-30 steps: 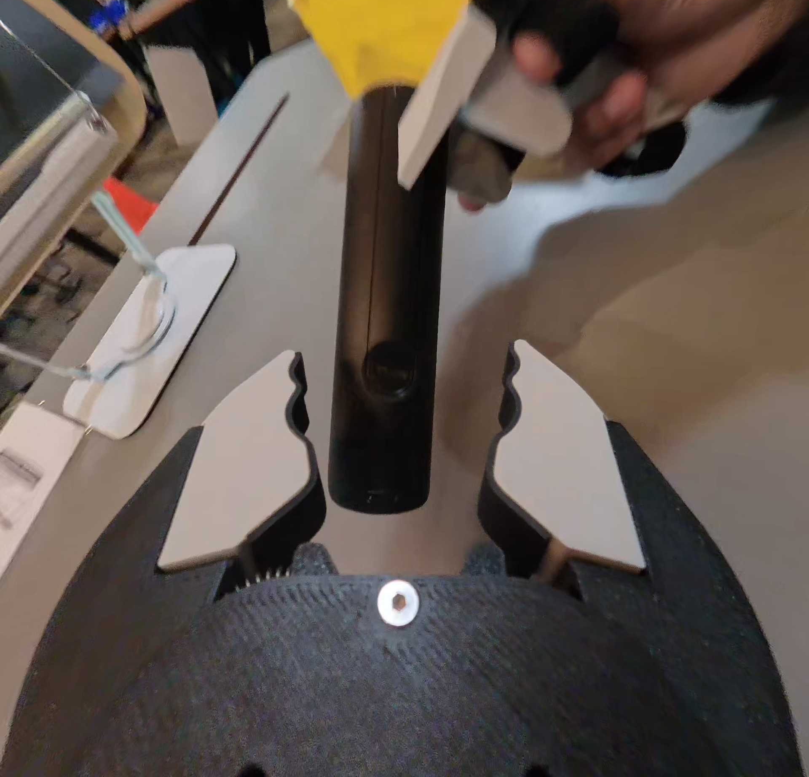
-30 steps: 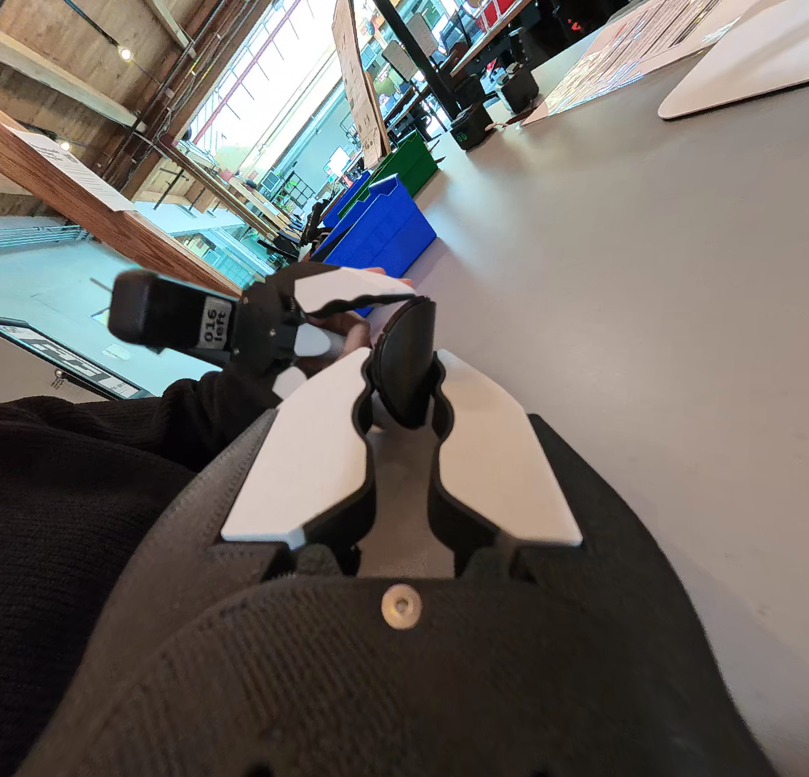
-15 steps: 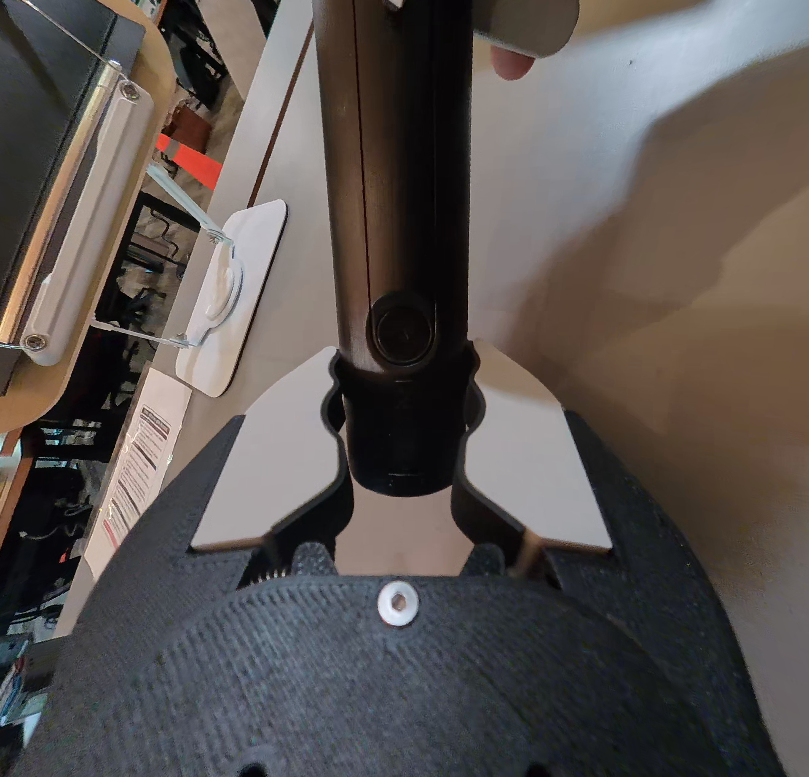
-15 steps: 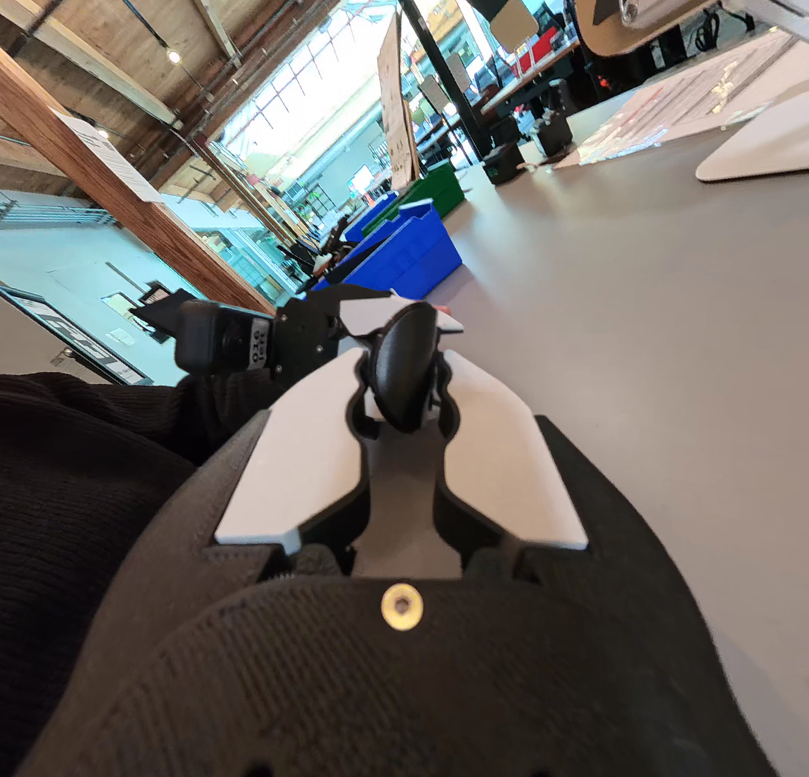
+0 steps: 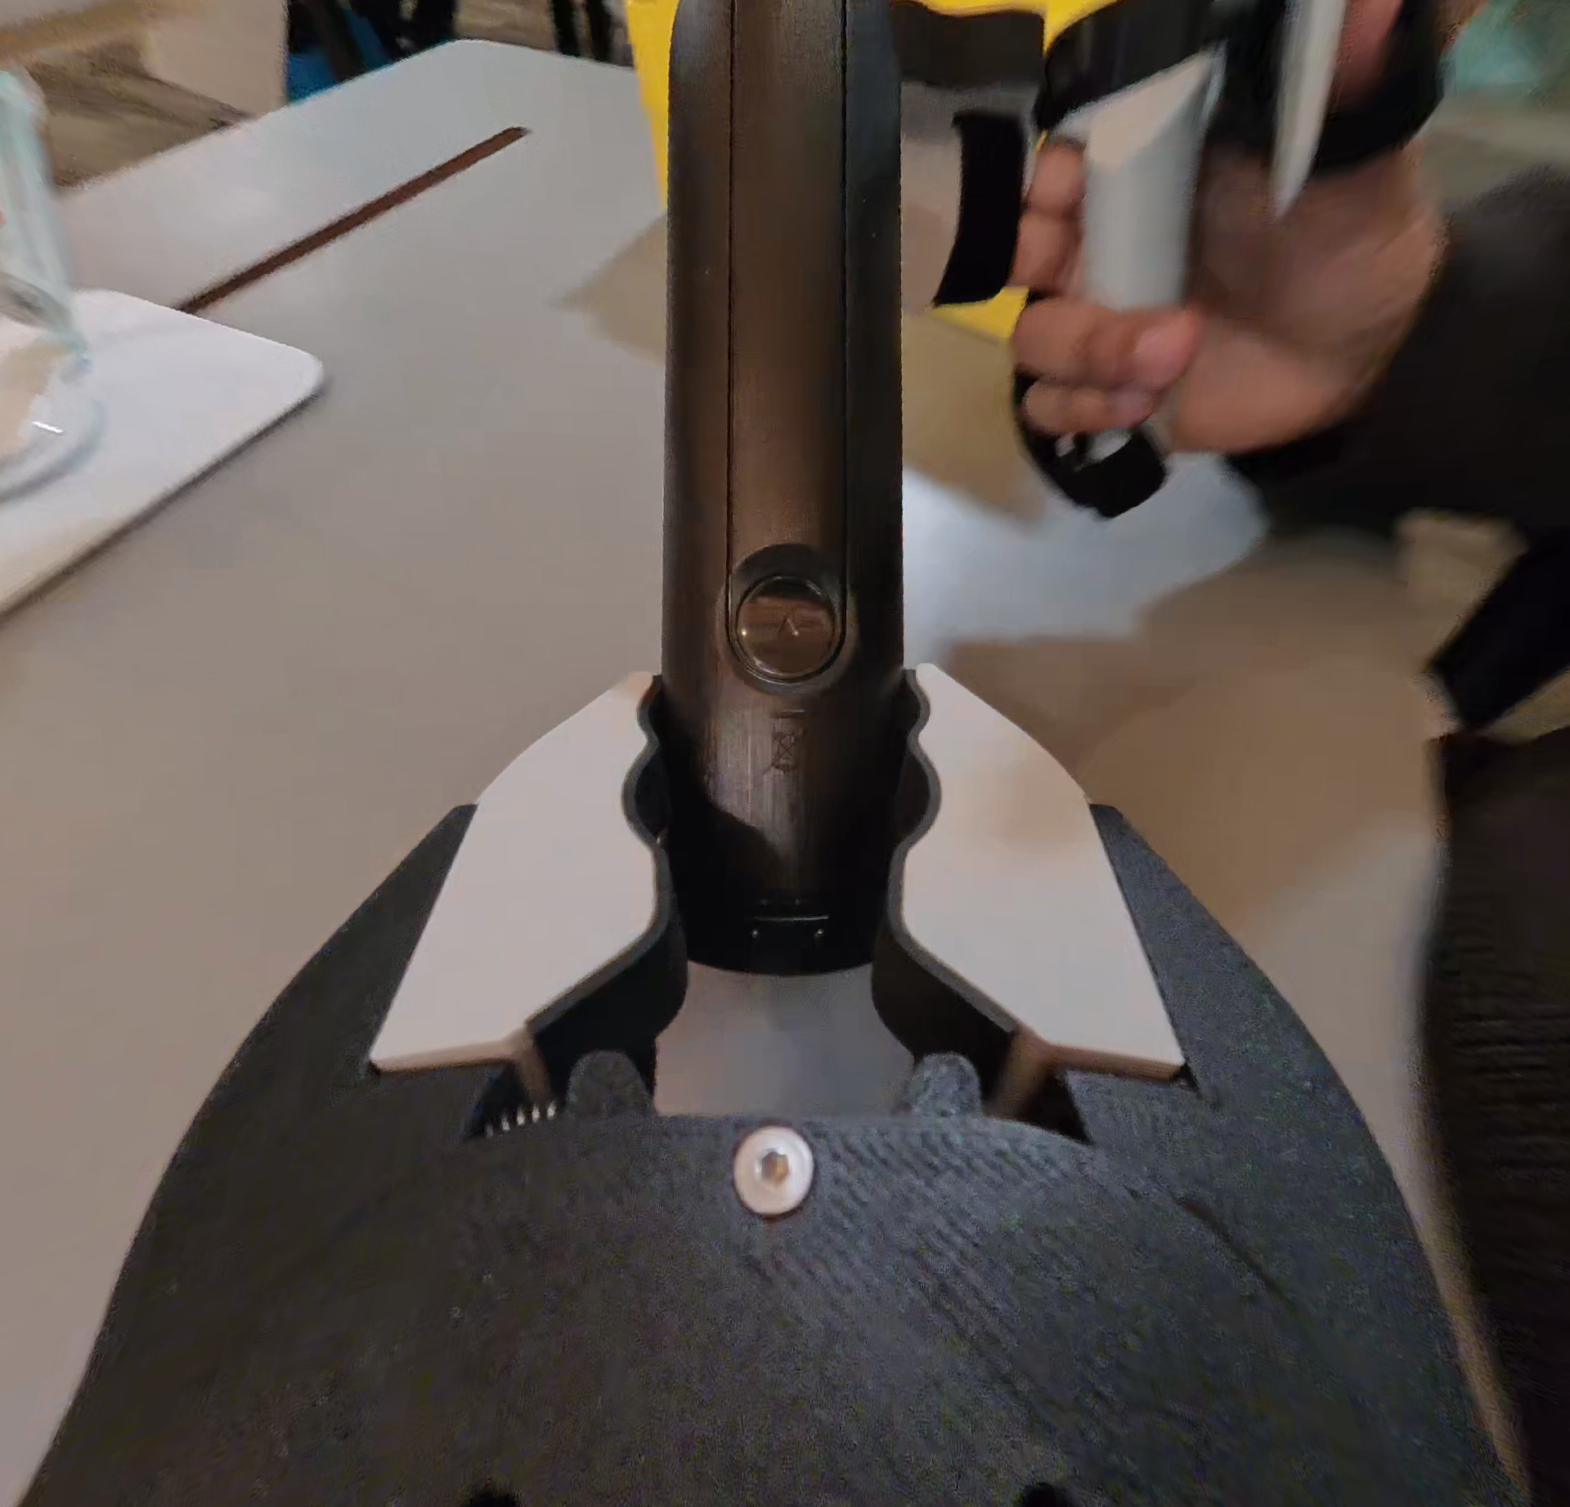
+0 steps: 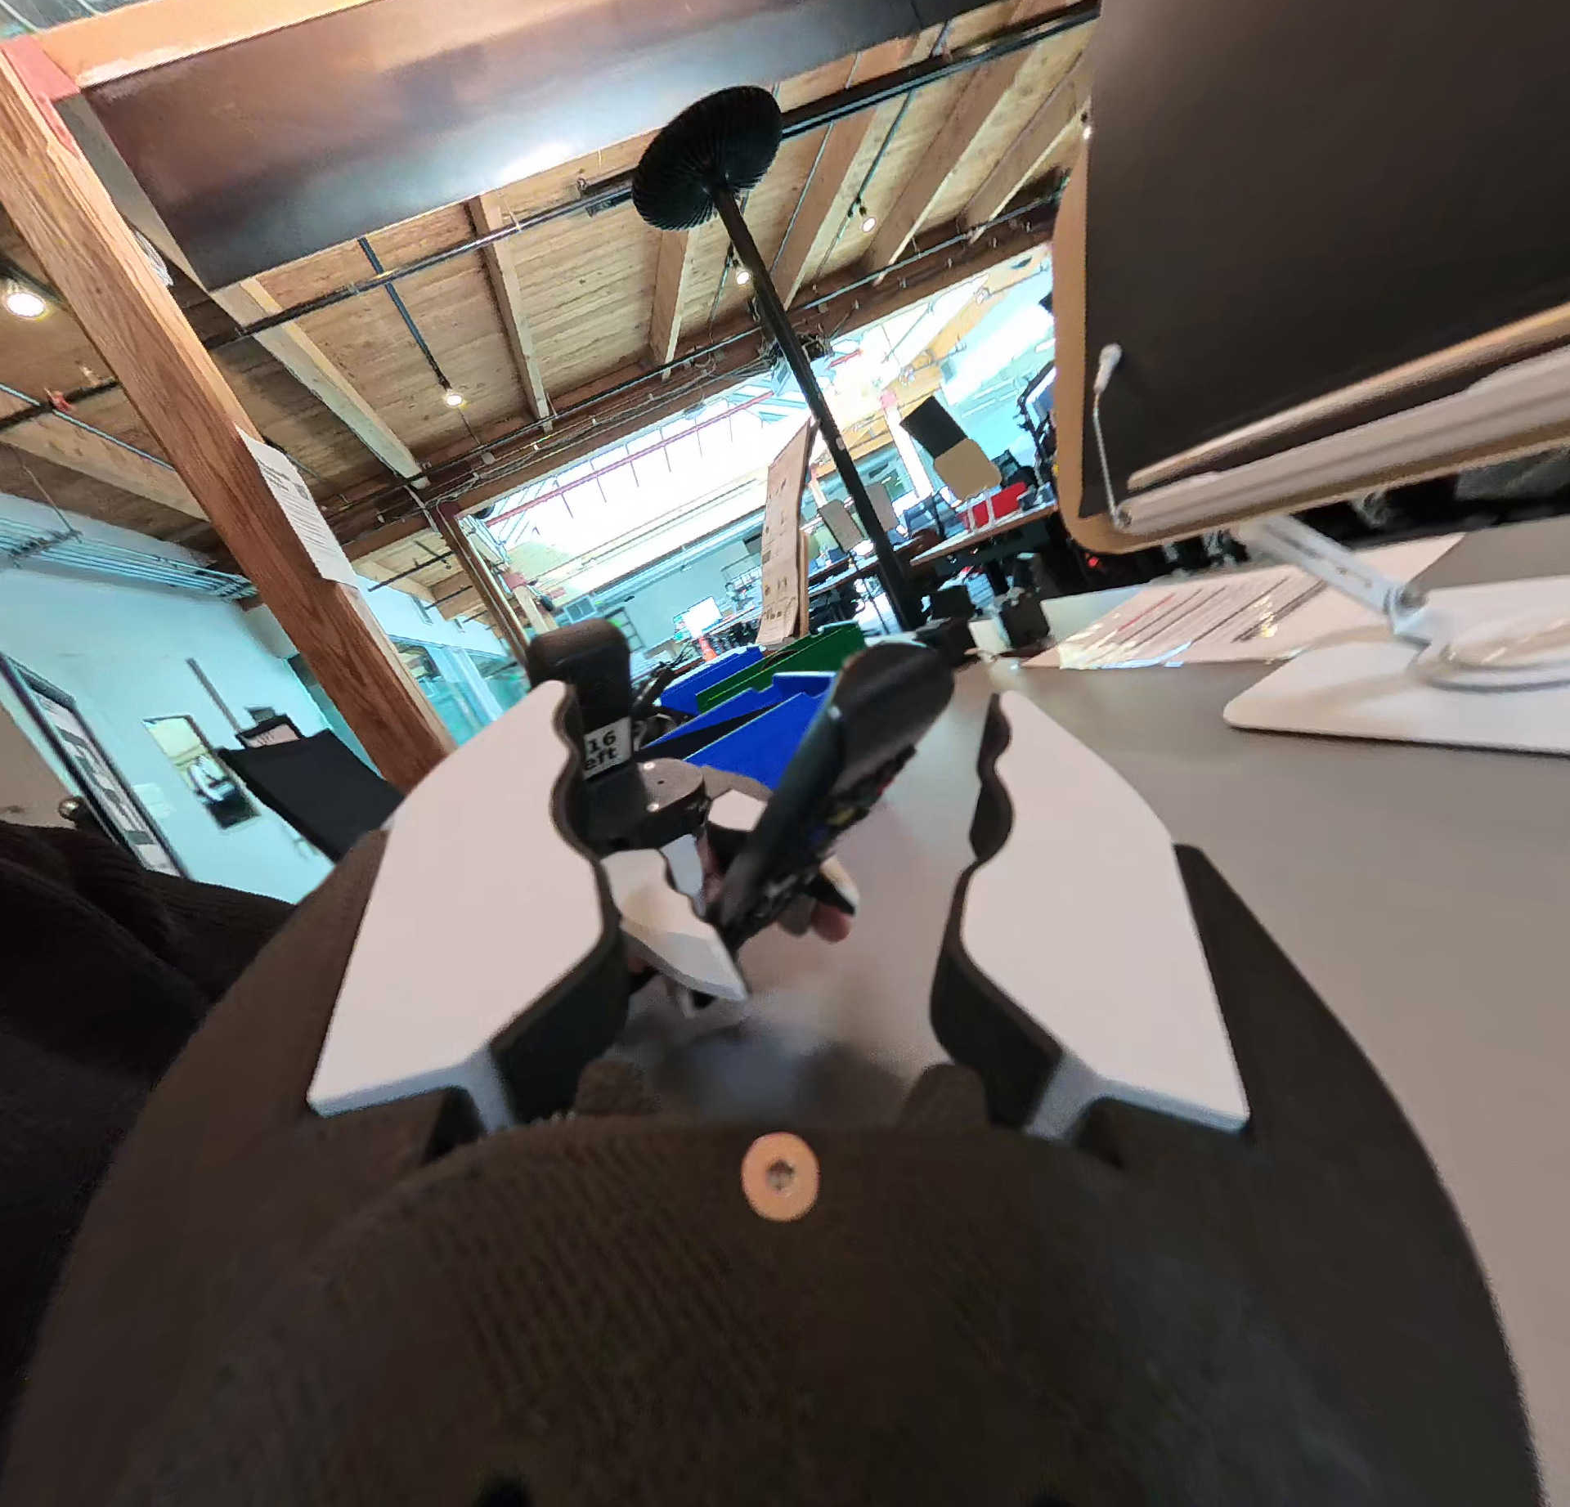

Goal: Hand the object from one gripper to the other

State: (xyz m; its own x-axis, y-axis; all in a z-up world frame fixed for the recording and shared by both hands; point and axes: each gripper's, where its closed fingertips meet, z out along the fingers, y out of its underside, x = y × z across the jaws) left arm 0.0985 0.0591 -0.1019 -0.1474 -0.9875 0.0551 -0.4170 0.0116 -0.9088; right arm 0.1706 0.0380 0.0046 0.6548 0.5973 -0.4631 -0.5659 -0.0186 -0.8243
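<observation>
The left gripper (image 5: 782,795) is clenched on the lower end of the remote control (image 5: 777,379), which stands up and away from its fingers (image 5: 544,897) above the grey table (image 5: 382,574); the right gripper (image 6: 777,837) is released, its jaws wide apart with nothing between them, off to the right of the remote and held in a hand (image 5: 1223,311). The grip sits low on a long, smooth body, so I judge that a quick swing could pivot it in the jaws or let it slip out; the open gripper could also knock it, being so near. The remote carries a round button and small moulded marks; a white sticker on the left gripper's handle bears printed characters.
</observation>
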